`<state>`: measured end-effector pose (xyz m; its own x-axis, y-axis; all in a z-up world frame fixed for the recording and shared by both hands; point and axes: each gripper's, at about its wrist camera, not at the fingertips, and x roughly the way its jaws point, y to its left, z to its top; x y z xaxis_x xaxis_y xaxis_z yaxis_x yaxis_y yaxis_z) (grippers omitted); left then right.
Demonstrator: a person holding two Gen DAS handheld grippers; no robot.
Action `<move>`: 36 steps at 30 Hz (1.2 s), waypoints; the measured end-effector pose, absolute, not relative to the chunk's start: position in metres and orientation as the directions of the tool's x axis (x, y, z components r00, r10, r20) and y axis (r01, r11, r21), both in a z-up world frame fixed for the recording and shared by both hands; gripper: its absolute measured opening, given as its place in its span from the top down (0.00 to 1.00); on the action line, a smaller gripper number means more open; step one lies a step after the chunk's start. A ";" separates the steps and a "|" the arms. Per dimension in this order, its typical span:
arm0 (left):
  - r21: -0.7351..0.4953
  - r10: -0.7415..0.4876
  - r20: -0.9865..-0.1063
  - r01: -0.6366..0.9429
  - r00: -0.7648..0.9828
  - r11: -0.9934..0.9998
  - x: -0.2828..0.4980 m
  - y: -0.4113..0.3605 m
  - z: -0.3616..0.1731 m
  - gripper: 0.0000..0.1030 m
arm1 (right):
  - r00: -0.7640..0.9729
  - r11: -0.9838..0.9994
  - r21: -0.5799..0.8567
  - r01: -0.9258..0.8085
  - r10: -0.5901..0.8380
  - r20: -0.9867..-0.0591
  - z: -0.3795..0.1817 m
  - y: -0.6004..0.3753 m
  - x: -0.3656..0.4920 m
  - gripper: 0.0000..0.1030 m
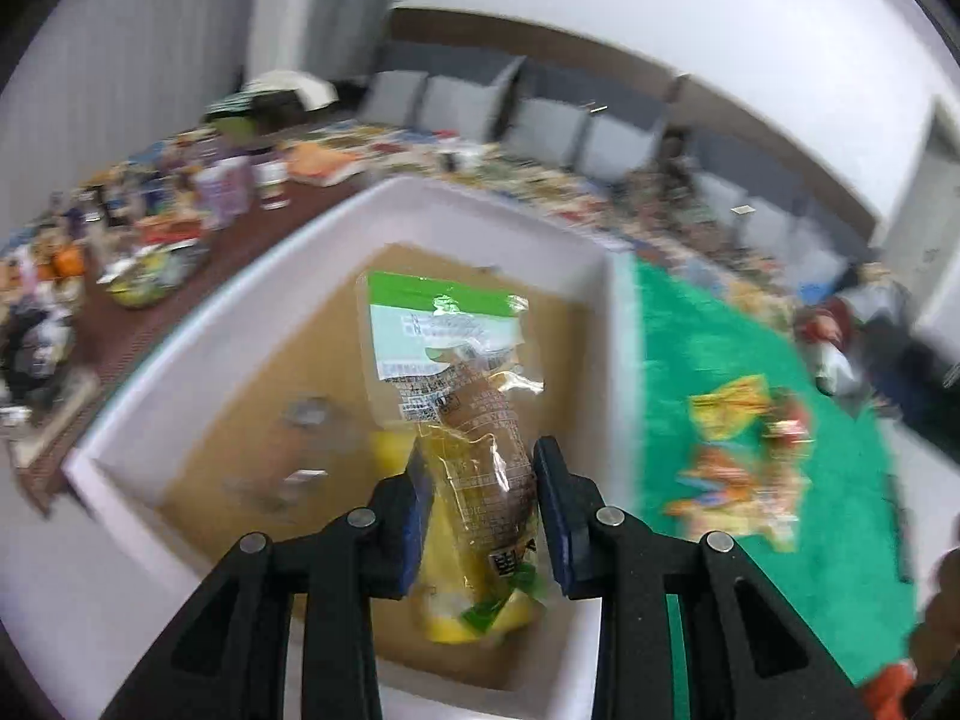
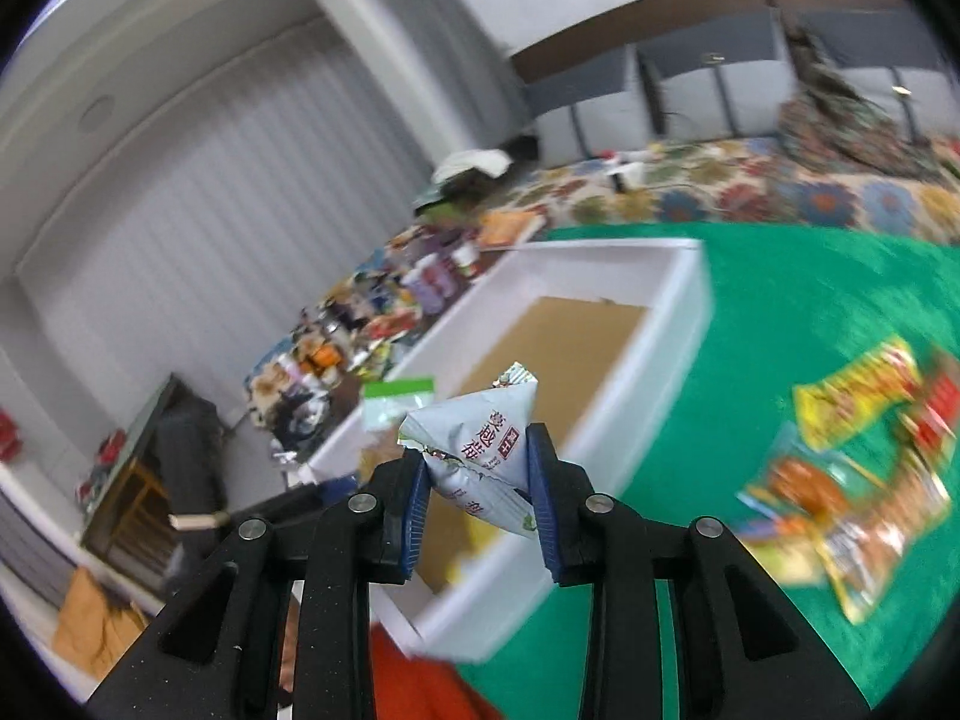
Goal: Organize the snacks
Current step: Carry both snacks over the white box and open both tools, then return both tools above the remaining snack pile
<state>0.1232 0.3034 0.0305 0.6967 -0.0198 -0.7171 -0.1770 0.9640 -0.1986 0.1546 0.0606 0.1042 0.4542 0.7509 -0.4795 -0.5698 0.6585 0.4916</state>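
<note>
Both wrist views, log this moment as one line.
left gripper: shut on clear green-topped snack bag | right gripper: shut on white crinkled packet | white tray: below

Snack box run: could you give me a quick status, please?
Left gripper shut on clear packet over white box. Right gripper shut on white sachet. Nothing blocking.

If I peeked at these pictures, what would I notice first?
Probably the snacks up close: the left gripper pinches a clear green-topped packet over the white box, and the right gripper pinches a small white pouch. Next, the bright green mat beside the box, with colourful wrappers scattered on it.
</note>
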 end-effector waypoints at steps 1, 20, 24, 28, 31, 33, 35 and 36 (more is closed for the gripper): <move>-0.183 0.008 -0.743 -0.215 0.670 0.959 0.125 0.315 0.022 0.54 | 0.442 0.653 0.509 -0.561 0.756 -0.483 0.104 0.079 0.164 0.61; -0.330 -0.337 -0.753 0.118 0.566 0.937 0.109 0.109 -0.027 0.03 | 0.596 0.994 0.084 -0.070 0.109 -0.795 -0.065 -0.148 0.126 0.30; -0.255 -0.285 -0.827 0.129 0.484 0.958 0.123 0.056 -0.078 0.03 | 0.592 0.998 0.034 0.045 0.001 -0.806 -0.083 -0.207 0.112 0.30; -0.169 -0.201 -0.849 0.108 0.489 0.980 0.141 0.044 -0.104 0.03 | 0.599 0.996 0.004 0.085 -0.048 -0.799 -0.089 -0.233 0.107 0.30; -0.124 -0.147 -0.844 0.080 0.517 0.989 0.150 0.045 -0.109 0.03 | 0.626 0.995 0.015 0.097 -0.049 -0.779 -0.092 -0.238 0.104 0.30; -0.091 -0.120 -0.834 0.081 0.538 0.993 0.153 0.048 -0.112 0.03 | 0.646 0.995 0.015 0.096 -0.050 -0.762 -0.095 -0.240 0.103 0.28; -0.030 -0.077 -0.830 0.094 0.552 0.995 0.157 0.048 -0.116 0.04 | 0.647 0.995 0.014 0.096 -0.051 -0.761 -0.096 -0.241 0.106 0.26; -0.012 -0.068 -0.829 0.104 0.556 0.995 0.157 0.048 -0.116 0.03 | 0.647 0.995 0.015 0.095 -0.050 -0.761 -0.097 -0.240 0.109 0.25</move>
<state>0.1568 0.0476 -0.1159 0.5557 -0.0675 -0.8287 0.1036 0.9946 -0.0116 0.1090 -0.2398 -0.0975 0.6466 -0.0503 -0.7611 0.0948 0.9954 0.0147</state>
